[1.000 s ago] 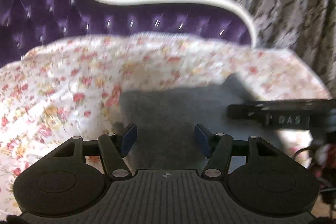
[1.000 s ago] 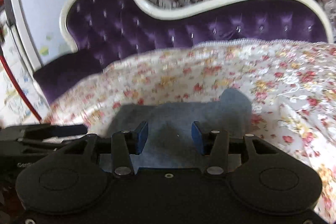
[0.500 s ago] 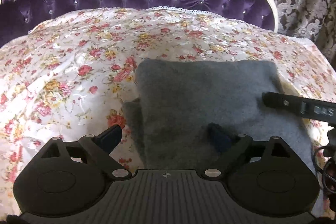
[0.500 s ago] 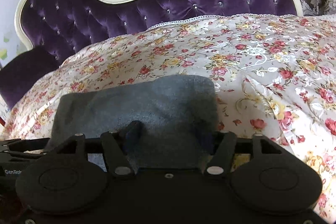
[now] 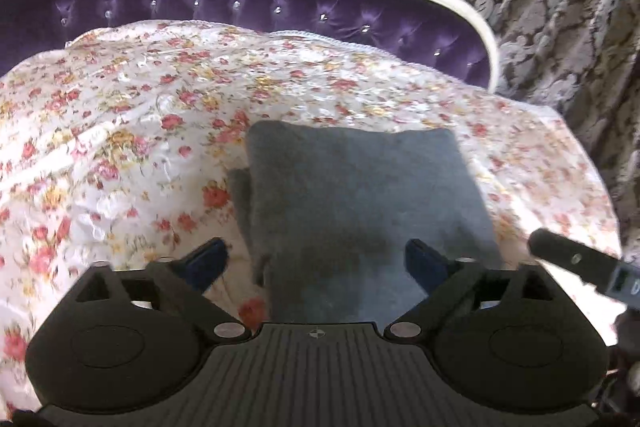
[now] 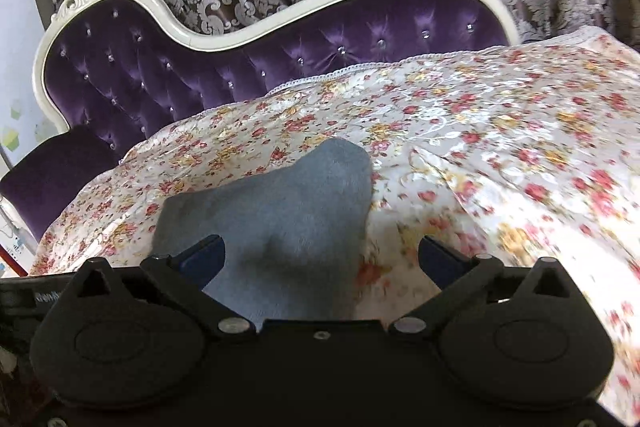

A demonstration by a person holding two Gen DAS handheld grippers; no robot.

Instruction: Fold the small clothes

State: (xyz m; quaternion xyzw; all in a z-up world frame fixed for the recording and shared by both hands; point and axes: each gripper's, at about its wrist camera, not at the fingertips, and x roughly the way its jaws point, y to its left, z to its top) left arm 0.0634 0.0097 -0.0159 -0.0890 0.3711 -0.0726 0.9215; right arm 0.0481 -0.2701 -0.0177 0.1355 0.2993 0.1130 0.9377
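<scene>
On the floral bedspread (image 5: pixel 120 147) before the purple headboard (image 6: pixel 320 39), the folded grey garment (image 5: pixel 360 195) lies flat just ahead of your left claw (image 5: pixel 316 263) and ahead-left of your right claw (image 6: pixel 320 255), both having just been opening, now spread wide and empty.

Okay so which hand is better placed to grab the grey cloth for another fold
Probably the left. The left tongs stand open with the grey cloth filling the gap between them. The right tongs are open too, but straddle the cloth's right edge, half over the flowered cover.
</scene>
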